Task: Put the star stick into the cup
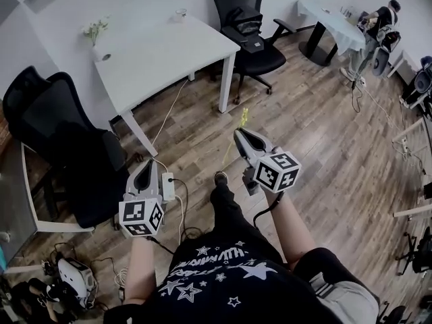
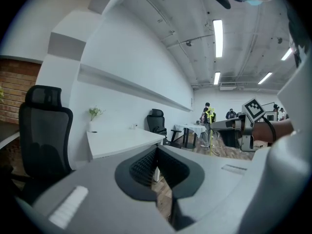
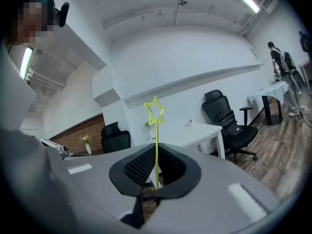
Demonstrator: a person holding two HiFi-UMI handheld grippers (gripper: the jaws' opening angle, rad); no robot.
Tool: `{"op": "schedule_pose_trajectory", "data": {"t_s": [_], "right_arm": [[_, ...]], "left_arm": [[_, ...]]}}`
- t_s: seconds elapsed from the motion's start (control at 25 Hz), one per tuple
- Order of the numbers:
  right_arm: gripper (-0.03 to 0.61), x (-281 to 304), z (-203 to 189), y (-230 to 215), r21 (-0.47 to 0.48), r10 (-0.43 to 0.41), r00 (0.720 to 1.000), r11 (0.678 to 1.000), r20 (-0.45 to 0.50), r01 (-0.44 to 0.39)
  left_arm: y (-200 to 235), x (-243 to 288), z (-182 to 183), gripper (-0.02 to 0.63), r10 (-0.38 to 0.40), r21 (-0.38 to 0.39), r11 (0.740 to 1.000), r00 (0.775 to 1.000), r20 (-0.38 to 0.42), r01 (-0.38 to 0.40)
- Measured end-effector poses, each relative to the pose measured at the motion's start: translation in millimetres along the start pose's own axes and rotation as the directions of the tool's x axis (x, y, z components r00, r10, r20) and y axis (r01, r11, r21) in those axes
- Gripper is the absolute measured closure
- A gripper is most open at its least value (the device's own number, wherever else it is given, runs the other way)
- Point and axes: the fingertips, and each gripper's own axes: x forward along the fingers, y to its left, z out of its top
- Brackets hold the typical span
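Clamped the star stick (image 3: 156, 135) in the right hand-held gripper (image 3: 156, 152), jaws pressed together on the lower shaft, the star upright just past the tips. Held the left hand-held gripper (image 2: 157, 155) with its jaws together on nothing, beside and to the left of the right one. Spotted the cup (image 1: 179, 13) far ahead of both, at the back edge of the white bench (image 1: 162, 52), well apart from the stick. Stood over wooden floor (image 1: 317, 133).
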Motion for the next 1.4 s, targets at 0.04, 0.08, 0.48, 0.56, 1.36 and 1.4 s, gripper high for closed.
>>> {"op": "schedule_pose_trajectory", "data": {"t_s": [0.04,0.08,0.48,0.56,1.36,1.4], "right_arm": [[0.545,10,1,-6,0.005,0.004,1.000,1.000,-0.003,-0.004],[0.545,21,2,-12,0.010,0.008,1.000,1.000,-0.005,-0.008],[0.545,144,35,-99,0.069,0.044,0.999,0.997,-0.024,-0.042],[0.545,171,43,-118,0.076,0.055,0.998,0.996,-0.038,-0.052],[0.545,313,114,-271,0.135,0.123,0.990,0.984,-0.063,-0.114],[0.545,314,118,-275,0.137,0.121,0.991,0.984,-0.054,-0.113]], "left_arm": [[5,9,0,0.611,0.010,0.000,1.000,1.000,-0.004,-0.010],[11,18,1,0.611,0.019,0.000,1.000,1.000,-0.008,-0.019],[52,135,19,0.611,0.091,0.018,0.996,0.994,-0.054,-0.090],[60,162,24,0.611,0.111,0.022,0.994,0.992,-0.064,-0.110],[85,373,74,0.611,0.223,0.024,0.975,0.972,-0.075,-0.222],[83,378,76,0.611,0.215,0.026,0.977,0.974,-0.073,-0.214]]}}
